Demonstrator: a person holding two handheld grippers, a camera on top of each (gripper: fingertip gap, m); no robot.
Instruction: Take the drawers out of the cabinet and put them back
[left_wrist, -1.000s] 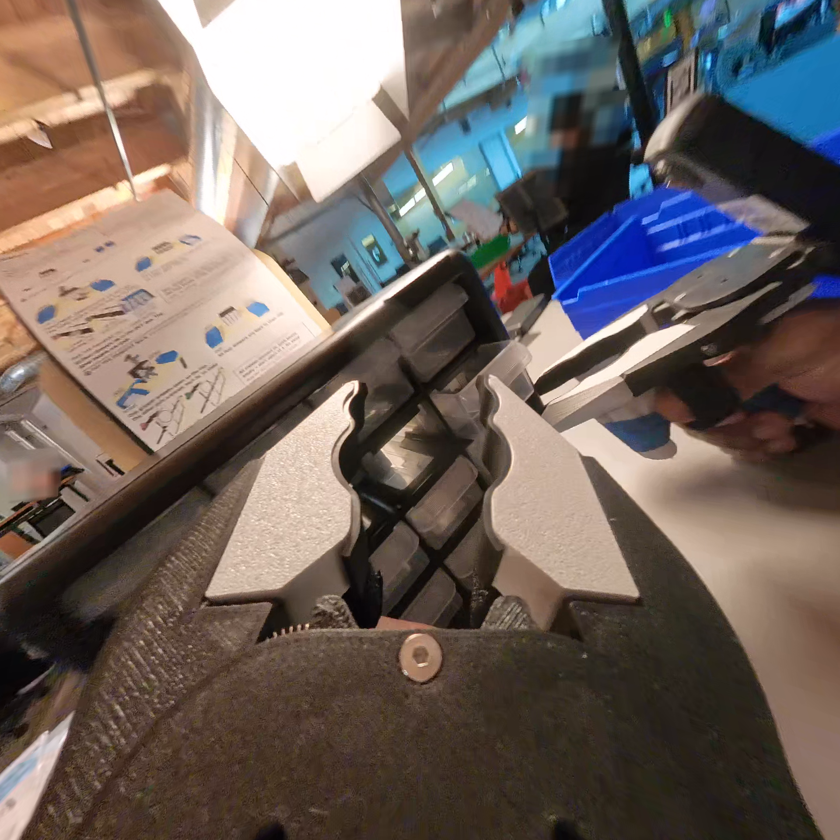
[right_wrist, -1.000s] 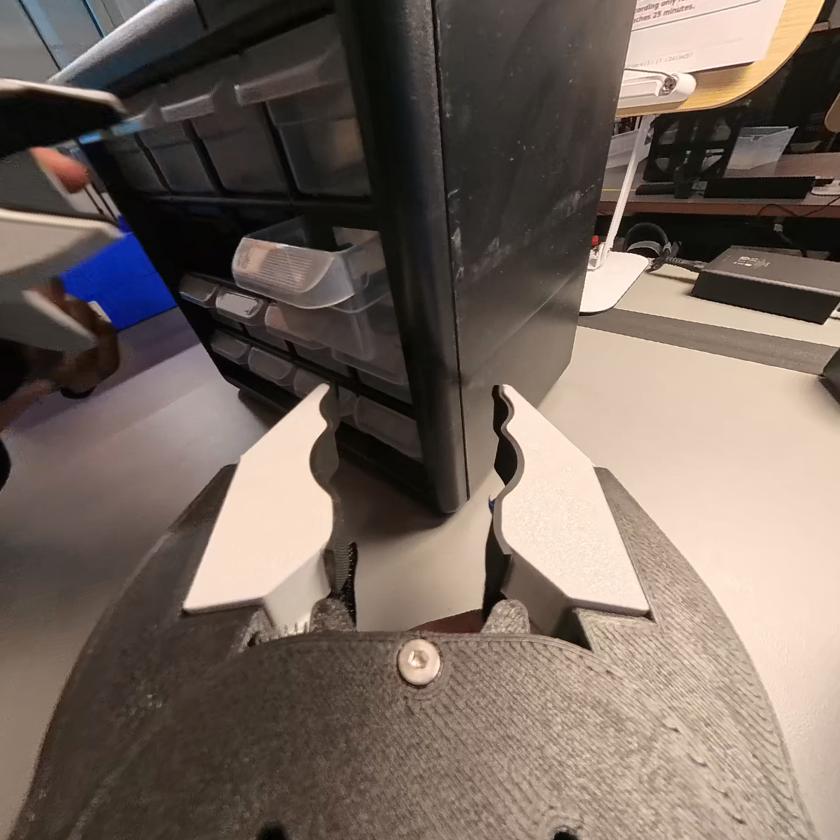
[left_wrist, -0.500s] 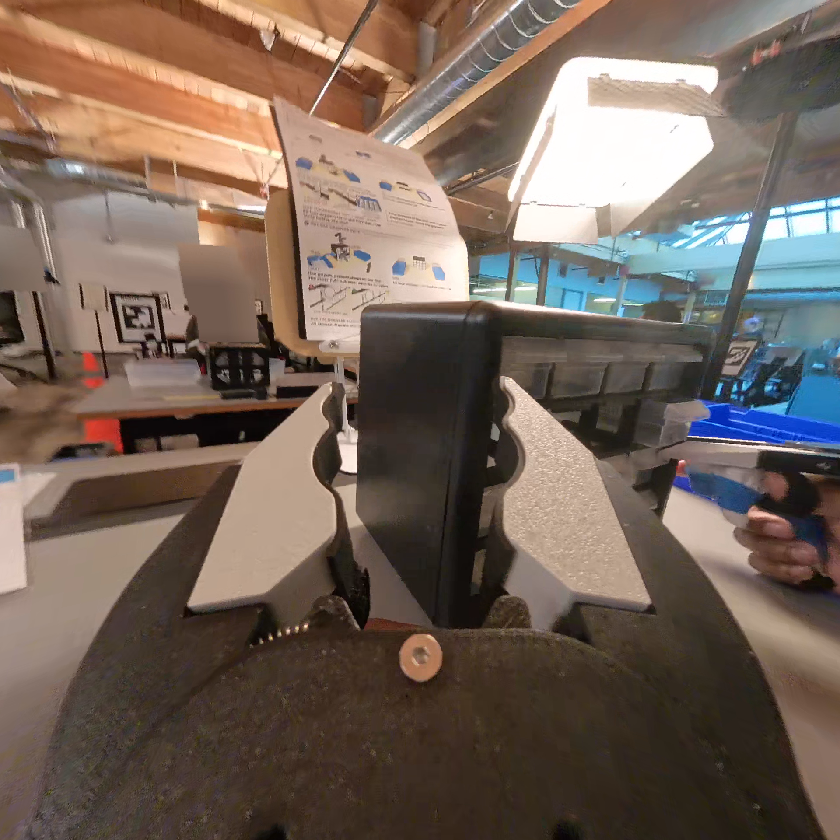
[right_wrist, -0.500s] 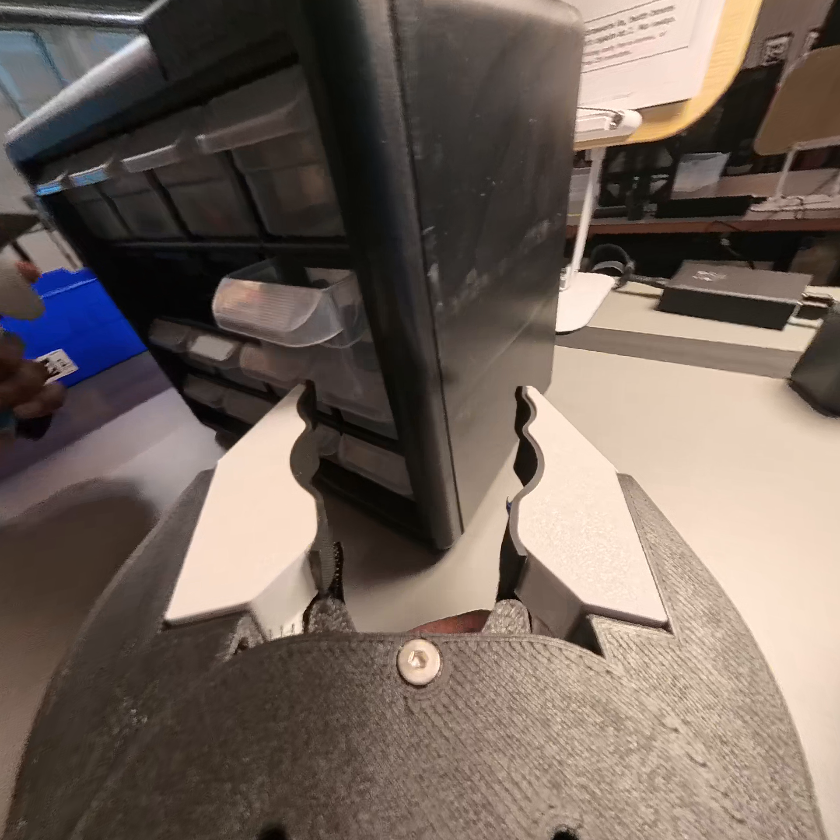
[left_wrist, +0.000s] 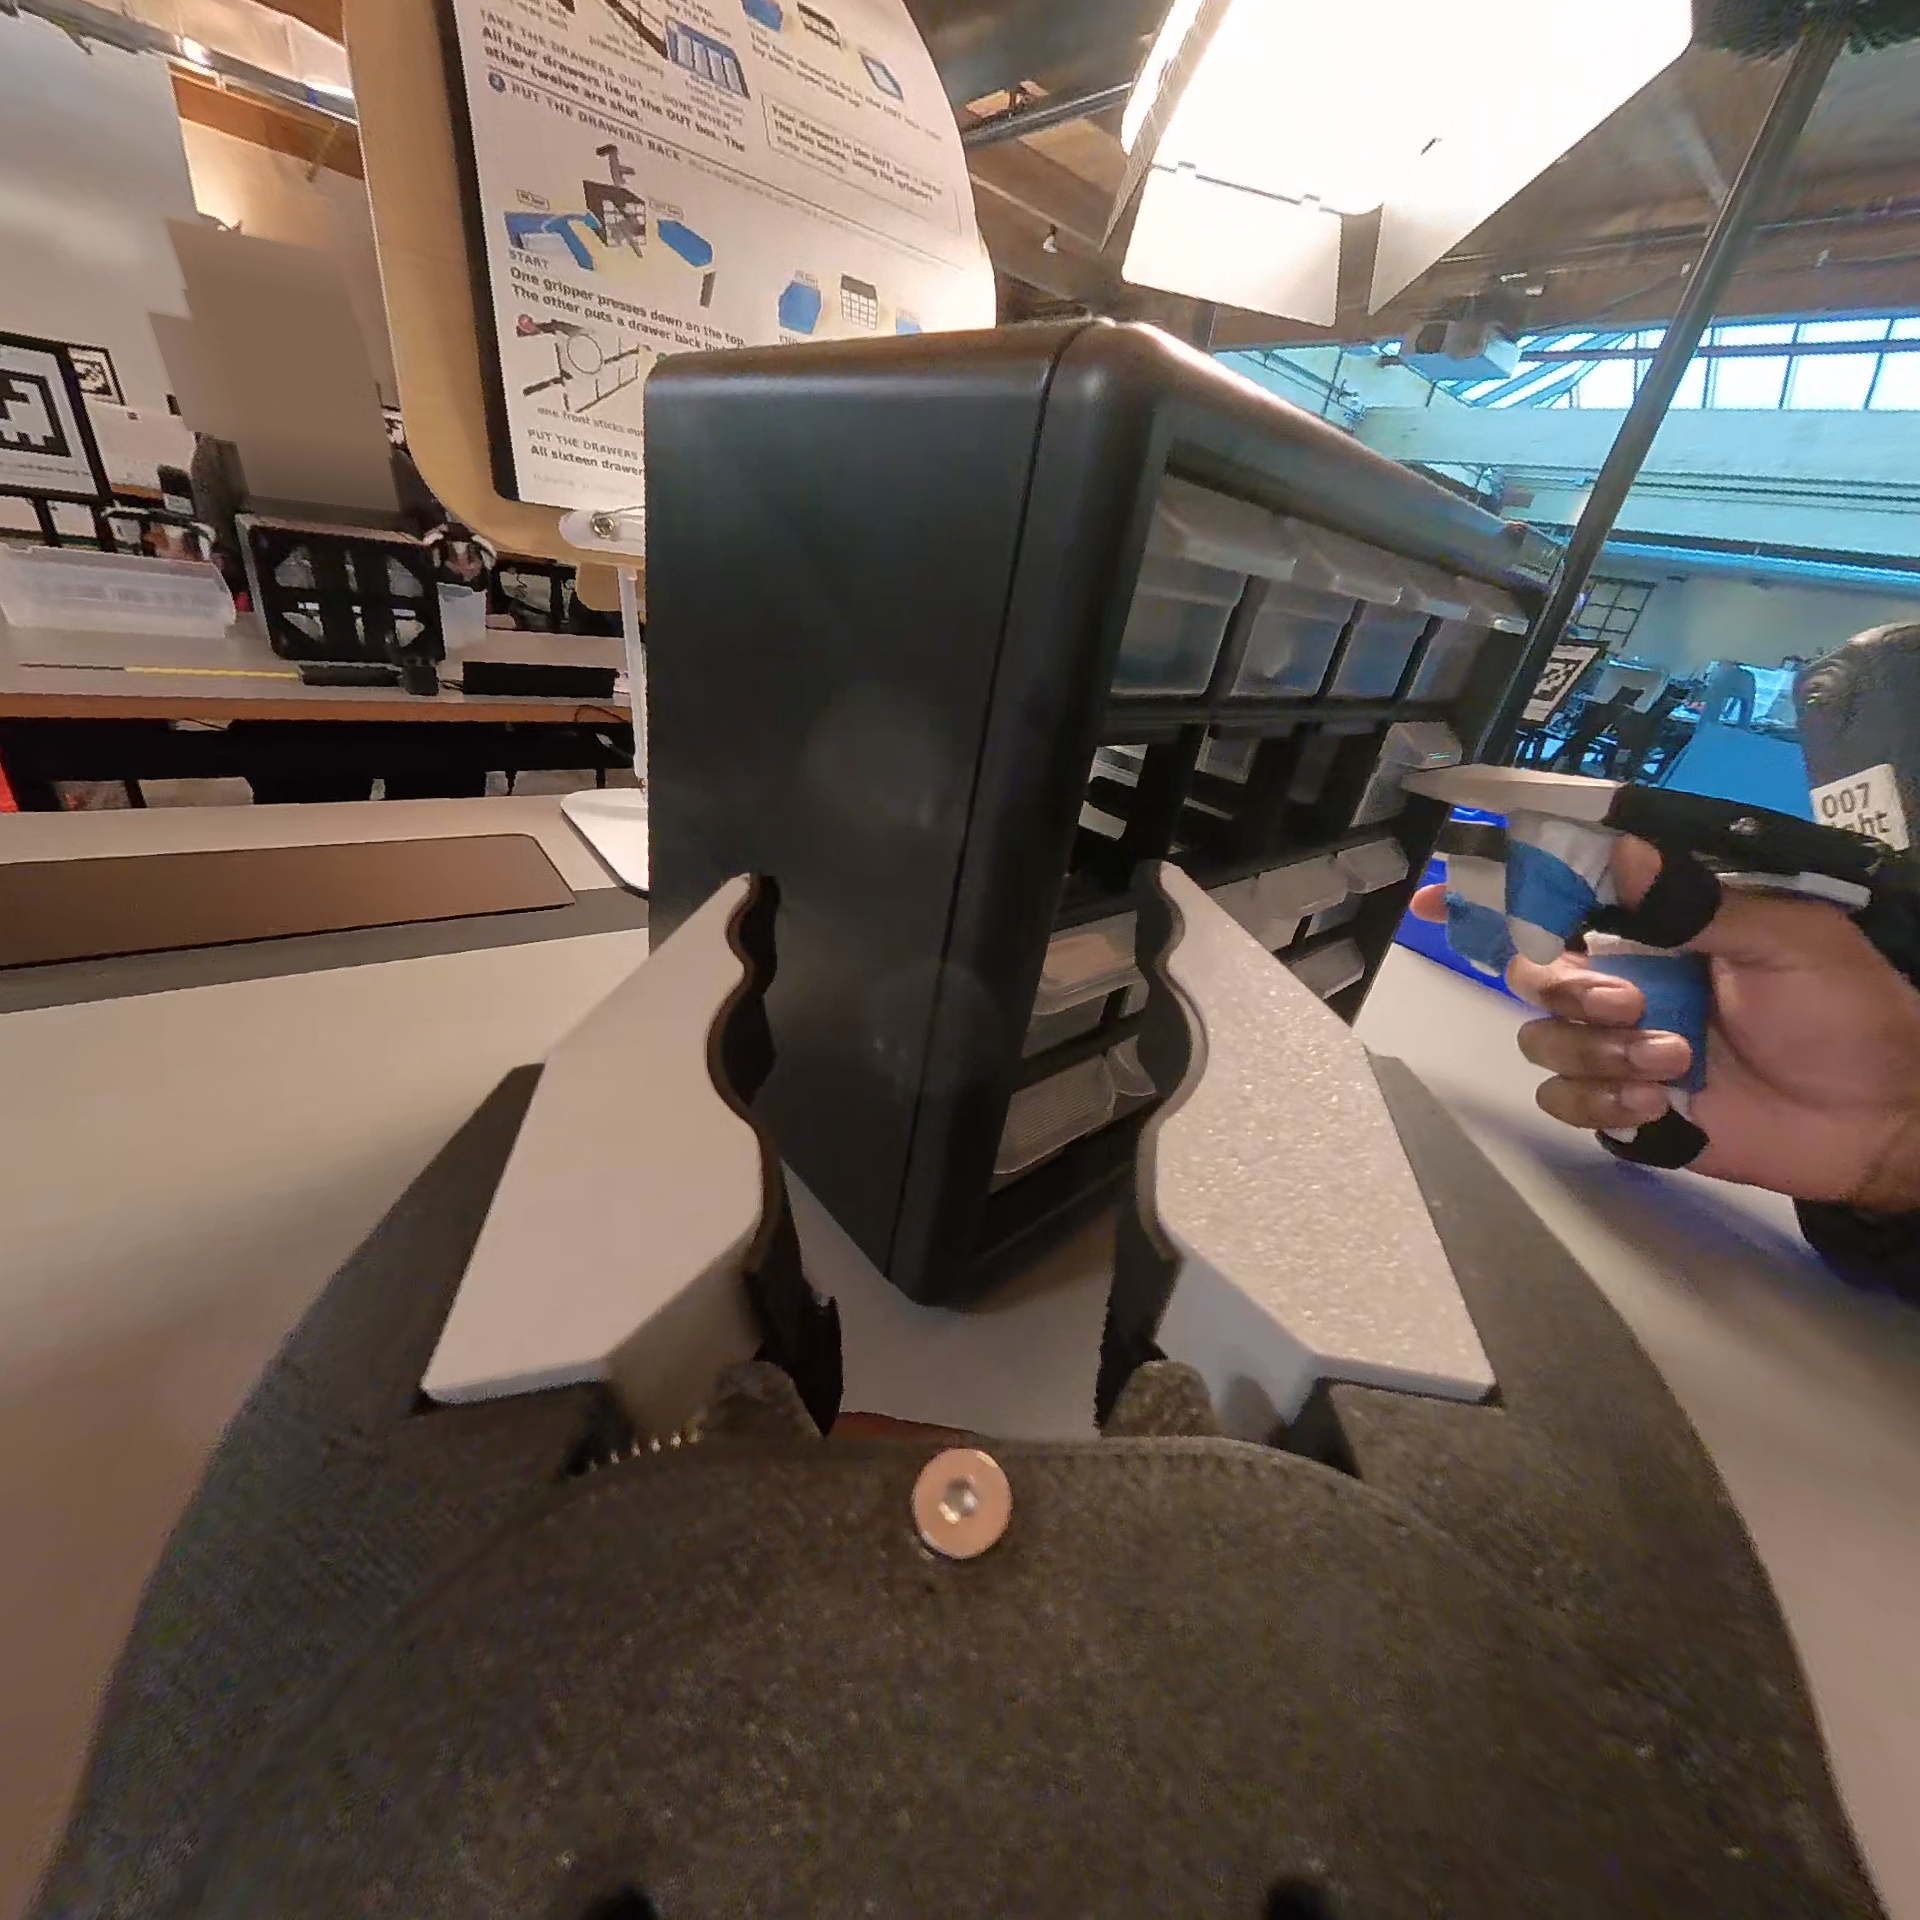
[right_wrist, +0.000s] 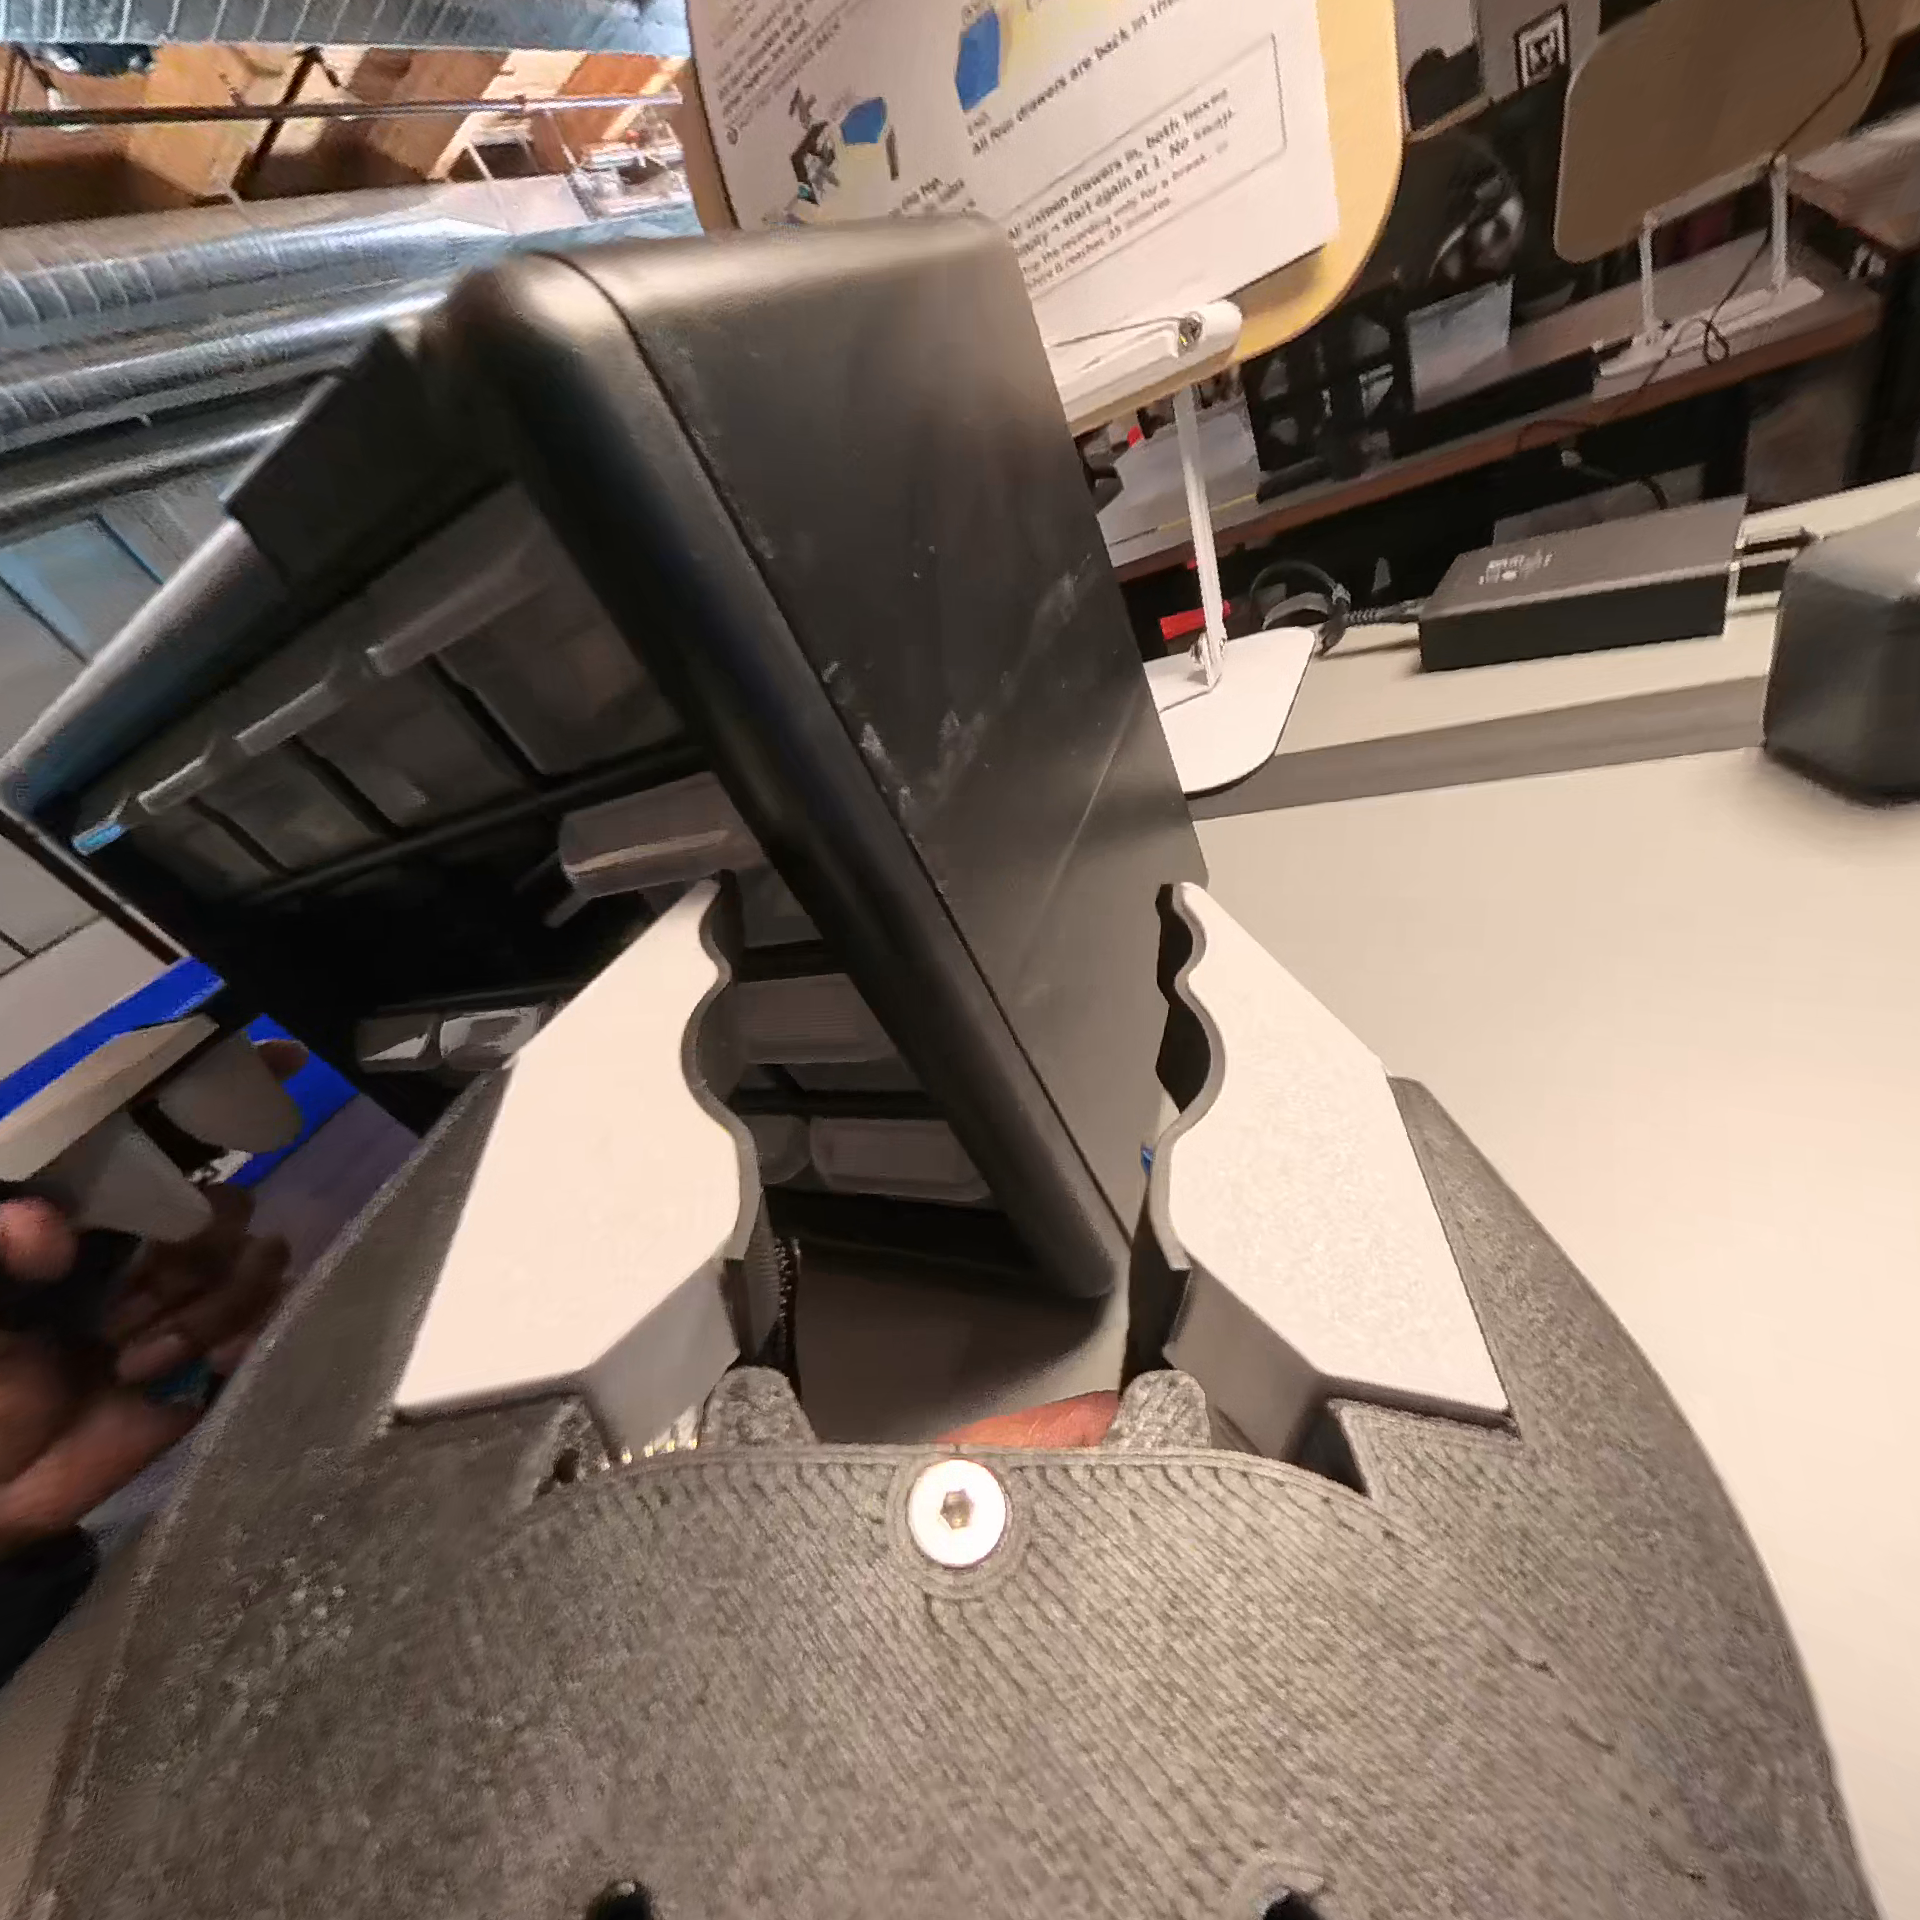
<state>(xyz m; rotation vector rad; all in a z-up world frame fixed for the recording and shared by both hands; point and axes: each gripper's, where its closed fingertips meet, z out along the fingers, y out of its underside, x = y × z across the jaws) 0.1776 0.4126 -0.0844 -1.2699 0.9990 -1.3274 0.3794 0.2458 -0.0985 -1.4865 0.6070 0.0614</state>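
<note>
Cabinet (left_wrist: 862, 790) now looms closer between the open, empty left gripper (left_wrist: 961, 914); right gripper (right_wrist: 940, 914), jaws open, has tilted since, cabinet corner between.

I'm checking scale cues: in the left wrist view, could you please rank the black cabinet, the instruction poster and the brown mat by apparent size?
1. black cabinet, nearest the camera
2. instruction poster, partly cropped
3. brown mat
</note>
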